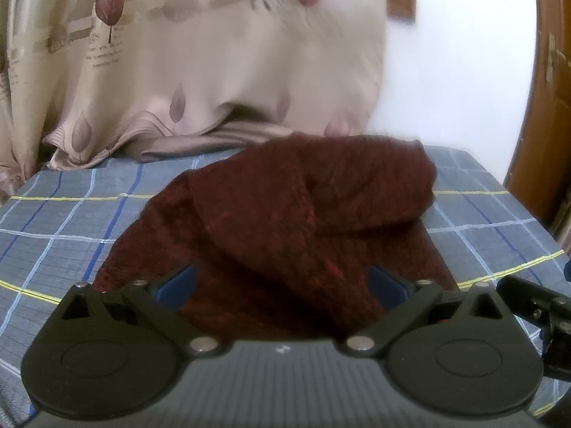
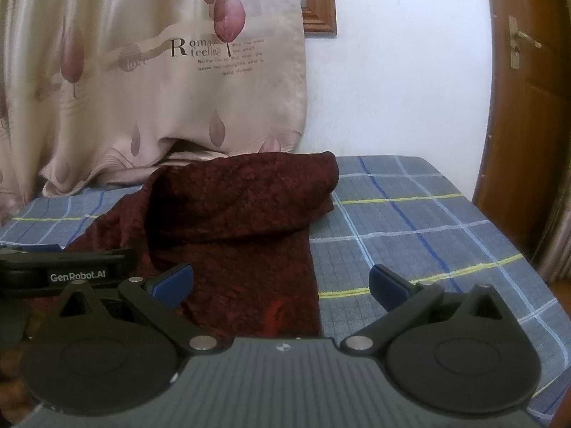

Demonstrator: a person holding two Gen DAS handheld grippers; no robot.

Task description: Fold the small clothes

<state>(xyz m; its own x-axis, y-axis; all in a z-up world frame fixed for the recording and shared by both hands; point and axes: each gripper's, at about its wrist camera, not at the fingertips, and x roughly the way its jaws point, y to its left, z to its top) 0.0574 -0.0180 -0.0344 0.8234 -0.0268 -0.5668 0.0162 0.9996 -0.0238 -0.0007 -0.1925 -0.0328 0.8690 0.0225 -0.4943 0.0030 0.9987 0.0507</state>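
Left wrist view: the dark red garment (image 1: pixel 285 221) is seen lying on the checked tabletop (image 1: pixel 60 214), partly folded, with an upper layer laid loosely over the lower one. The left gripper (image 1: pixel 282 285) is held over the near edge of the cloth. Its fingers (image 1: pixel 177 284) are spread wide; nothing is gripped between them, and contact with the cloth cannot be confirmed. A risk is judged here: the knit looks soft and bulky, so a closure at this spot could catch both layers and drag the fold apart. The beige curtain (image 1: pixel 178 71) hangs just behind the garment, and a far-edge lift could snag it. Part of the other tool is noted at the right edge.

Right wrist view: the right gripper (image 2: pixel 282 285) is positioned at the garment's (image 2: pixel 242 207) near right edge. The fingers (image 2: pixel 173 283) are wide open and empty; one sits over the cloth, the other over bare tabletop (image 2: pixel 428 221). A closure from here is judged likely to miss the hem or take only a thin pinch that slips. The left tool's body lies close alongside, so a collision is possible if both are moved inward together. The curtain (image 2: pixel 142 89) is seen behind.
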